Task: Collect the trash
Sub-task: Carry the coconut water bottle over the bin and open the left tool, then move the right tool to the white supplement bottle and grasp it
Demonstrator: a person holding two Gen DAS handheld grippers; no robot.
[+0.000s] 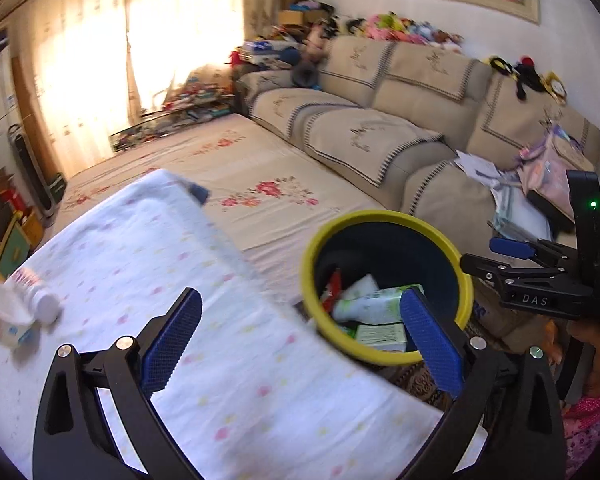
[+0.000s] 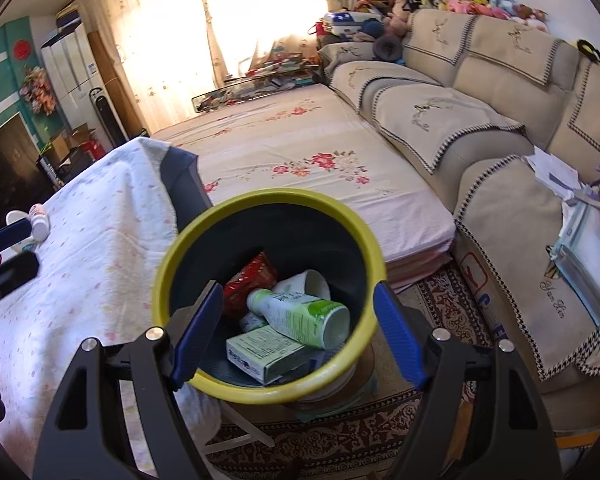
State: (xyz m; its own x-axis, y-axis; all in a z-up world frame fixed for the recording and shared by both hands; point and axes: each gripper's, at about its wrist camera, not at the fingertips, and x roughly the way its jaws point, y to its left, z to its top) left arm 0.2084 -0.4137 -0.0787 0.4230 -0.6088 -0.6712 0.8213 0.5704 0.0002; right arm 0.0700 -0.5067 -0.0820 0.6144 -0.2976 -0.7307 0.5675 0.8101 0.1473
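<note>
On the white cloth [image 1: 228, 380] far left lie a cup [image 1: 6, 316] and small bottle [image 1: 40, 298]. My left gripper [image 1: 300, 344] gapes wide, empty. My right gripper [image 2: 298, 332] stands open, empty, over the yellow-rimmed bin [image 2: 364, 240] holding 1 green bottle [image 2: 300, 316].

The left tongs [image 1: 300, 340] point forward and downward, their blue-padded fingers [image 1: 172, 344] spread as wide as they go, with nothing pressed between the pads. The right tongs [image 2: 300, 336] tilt downward at a similar slant, their jaws also apart, blue pads [image 2: 398, 340] gripping nothing. In the left wrist view the right tongs show side-on at the right edge, a green light lit on their black body, and the person's hand [image 1: 592, 344] grasps the handle beneath, beside a pink patterned sleeve [image 1: 592, 428].
</note>
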